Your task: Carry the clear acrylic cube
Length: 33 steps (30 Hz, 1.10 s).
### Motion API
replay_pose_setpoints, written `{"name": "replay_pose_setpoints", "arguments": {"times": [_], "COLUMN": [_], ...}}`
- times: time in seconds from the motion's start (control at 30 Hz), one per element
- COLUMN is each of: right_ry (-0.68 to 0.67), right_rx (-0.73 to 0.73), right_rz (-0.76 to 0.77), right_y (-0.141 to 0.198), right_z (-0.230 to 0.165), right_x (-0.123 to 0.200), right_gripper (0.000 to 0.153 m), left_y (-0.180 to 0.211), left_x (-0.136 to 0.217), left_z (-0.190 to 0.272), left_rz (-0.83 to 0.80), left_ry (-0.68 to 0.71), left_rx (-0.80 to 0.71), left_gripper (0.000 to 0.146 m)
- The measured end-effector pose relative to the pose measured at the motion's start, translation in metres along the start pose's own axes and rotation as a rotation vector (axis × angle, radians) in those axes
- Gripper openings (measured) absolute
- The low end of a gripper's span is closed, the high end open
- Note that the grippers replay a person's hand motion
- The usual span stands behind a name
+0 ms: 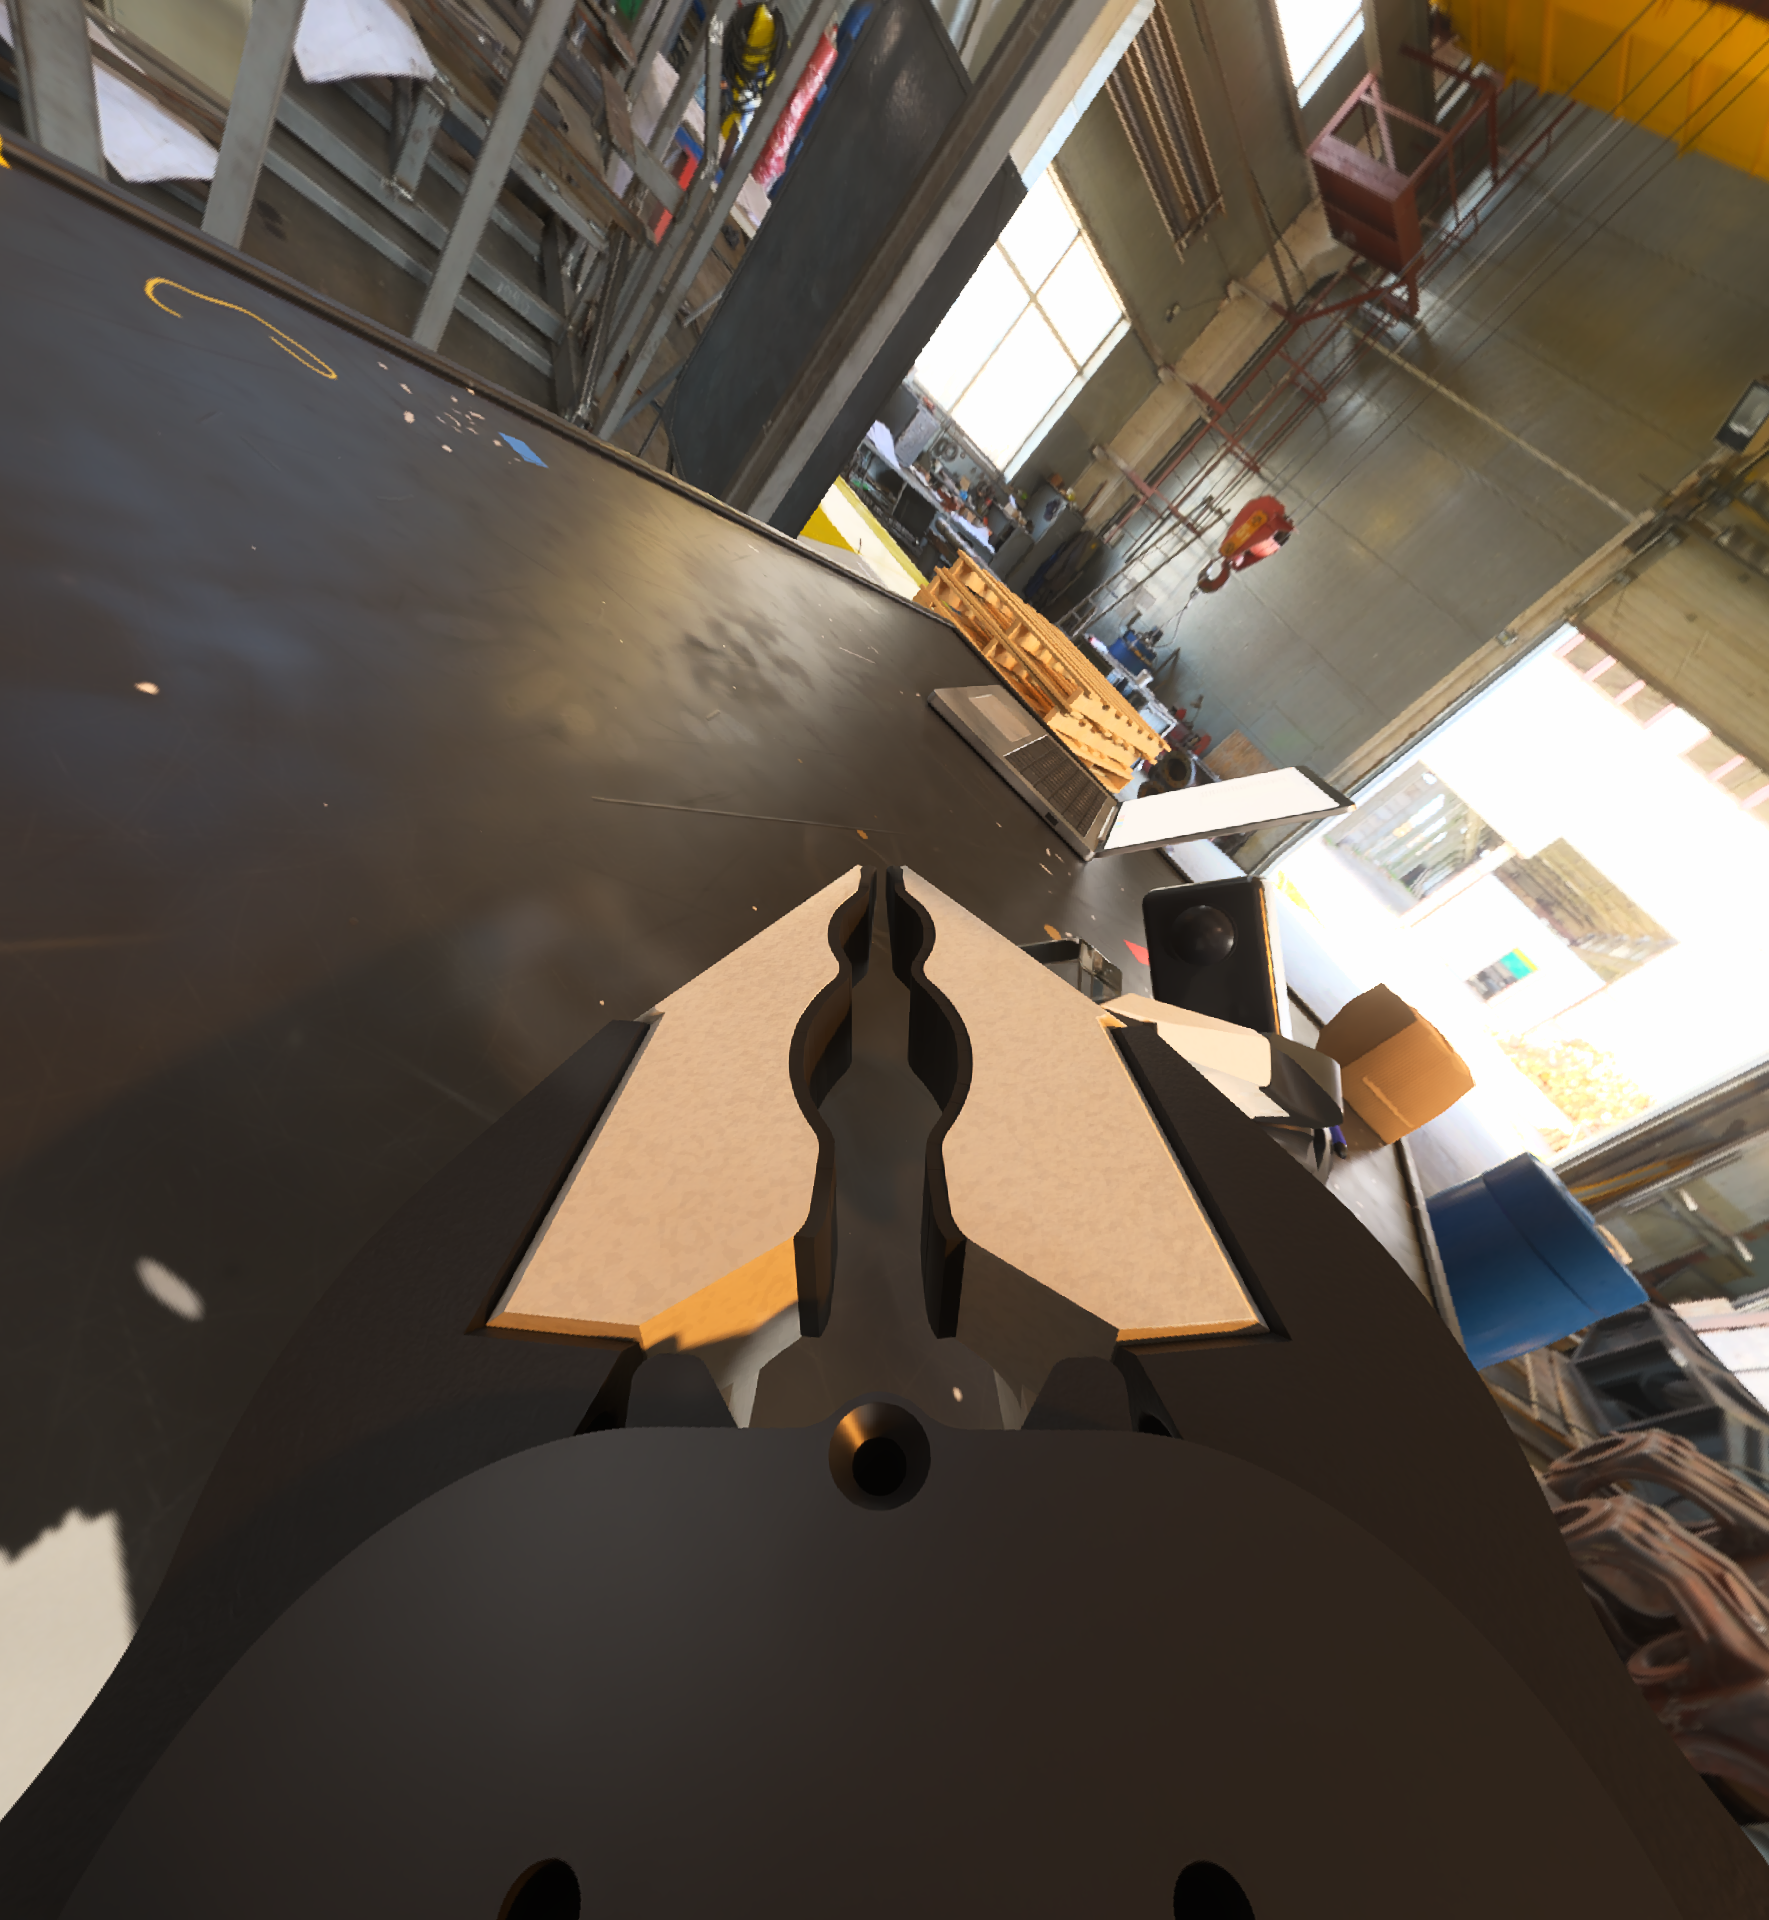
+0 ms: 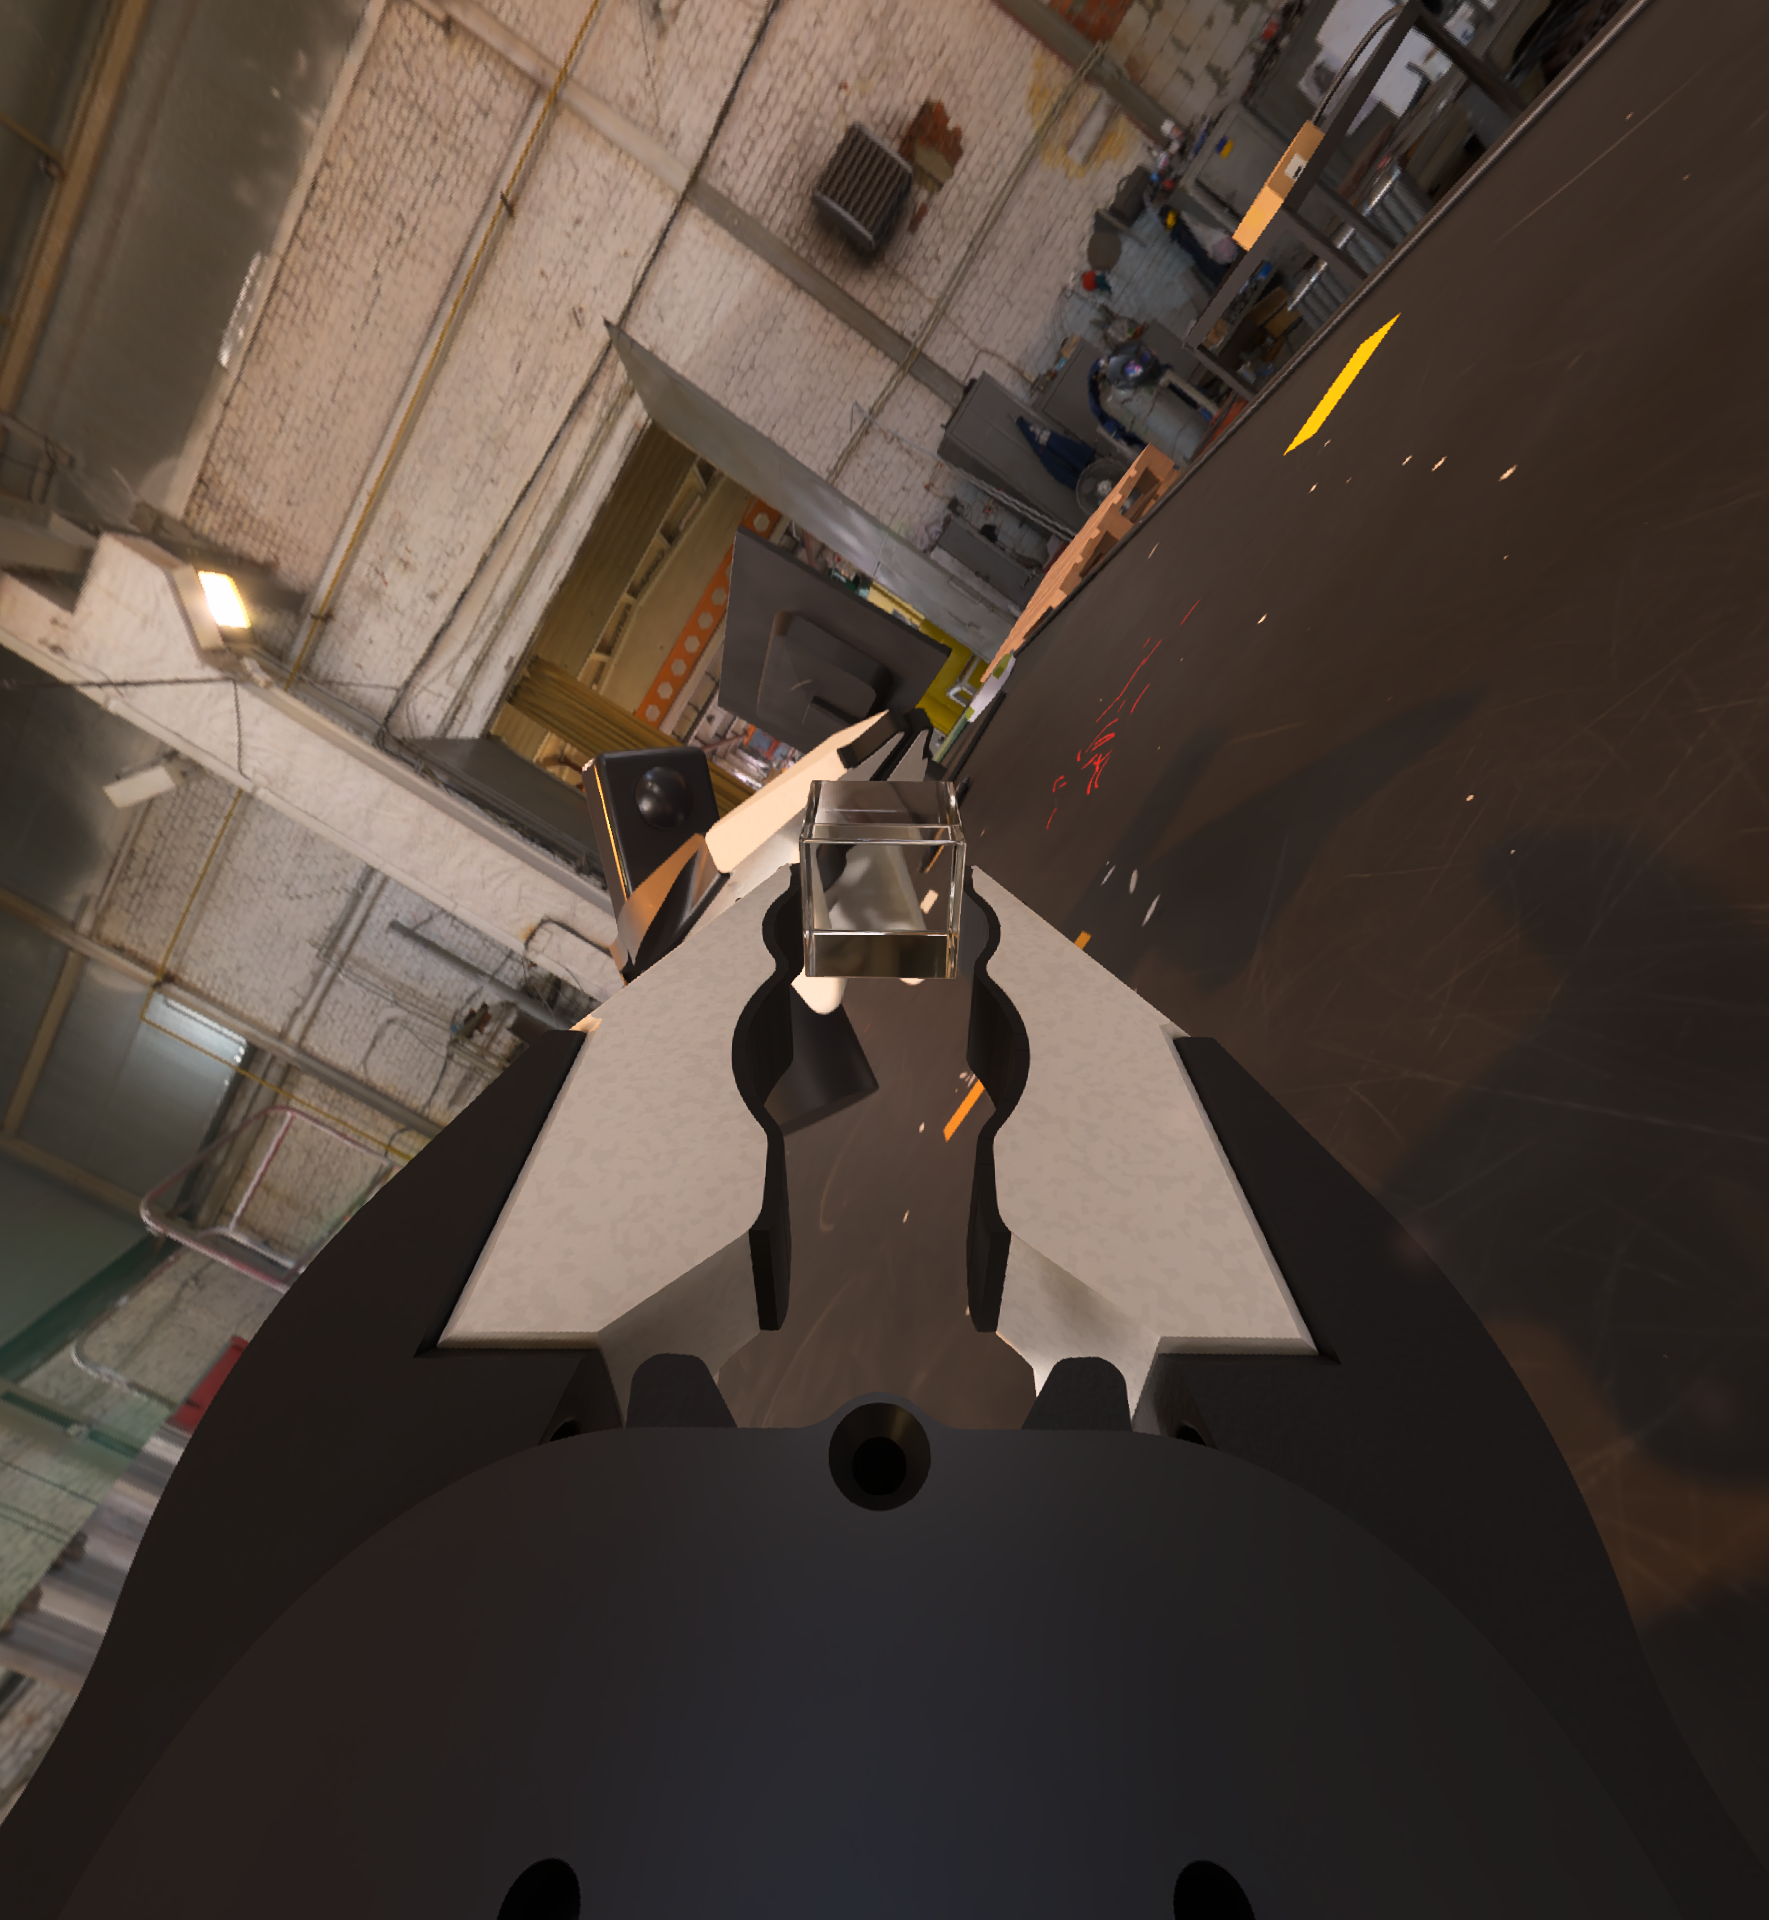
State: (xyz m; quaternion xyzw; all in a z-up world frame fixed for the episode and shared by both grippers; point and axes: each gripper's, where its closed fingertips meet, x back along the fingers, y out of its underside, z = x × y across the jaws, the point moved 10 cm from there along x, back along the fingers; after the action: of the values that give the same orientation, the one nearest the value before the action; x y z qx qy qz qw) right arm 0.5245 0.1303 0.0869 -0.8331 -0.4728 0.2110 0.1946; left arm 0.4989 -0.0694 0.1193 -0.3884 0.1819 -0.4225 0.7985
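Right wrist view: the right gripper (image 2: 882, 894) holds the clear acrylic cube (image 2: 881, 881) pinched between its two pale fingertips, raised off the dark scuffed table (image 2: 1482, 831). The other gripper shows just beyond the cube, in front of a black speaker (image 2: 651, 810). Left wrist view: the left gripper (image 1: 880, 878) has its jaws closed together on nothing, above the same table. An open laptop (image 1: 1067, 769) sits near the table's far edge.

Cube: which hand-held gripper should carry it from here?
Right. The cube sits clamped between the right hand-held gripper fingertips, off the table. The left hand-held gripper is shut and empty.
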Motion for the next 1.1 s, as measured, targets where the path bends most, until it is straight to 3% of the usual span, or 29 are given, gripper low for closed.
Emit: {"name": "replay_pose_setpoints", "arguments": {"times": [0.5, 0.9, 1.1], "right_ry": [0.074, -0.052, -0.039], "right_rx": [-0.115, -0.248, -0.233], "right_rz": [0.069, 0.077, 0.05], "right_y": [-0.003, -0.003, -0.003], "right_z": [0.016, 0.027, 0.032], "right_x": [-0.009, -0.029, -0.027], "right_gripper": [0.028, 0.028, 0.028], "left_y": [0.01, 0.015, 0.011], "left_x": [0.0, 0.002, 0.004], "left_z": [-0.002, -0.006, -0.016], "left_rz": [0.05, 0.067, -0.031], "left_ry": [0.006, 0.04, 0.137], "left_rx": [0.063, 0.123, 0.209], "left_gripper": [0.002, 0.002, 0.009]}}
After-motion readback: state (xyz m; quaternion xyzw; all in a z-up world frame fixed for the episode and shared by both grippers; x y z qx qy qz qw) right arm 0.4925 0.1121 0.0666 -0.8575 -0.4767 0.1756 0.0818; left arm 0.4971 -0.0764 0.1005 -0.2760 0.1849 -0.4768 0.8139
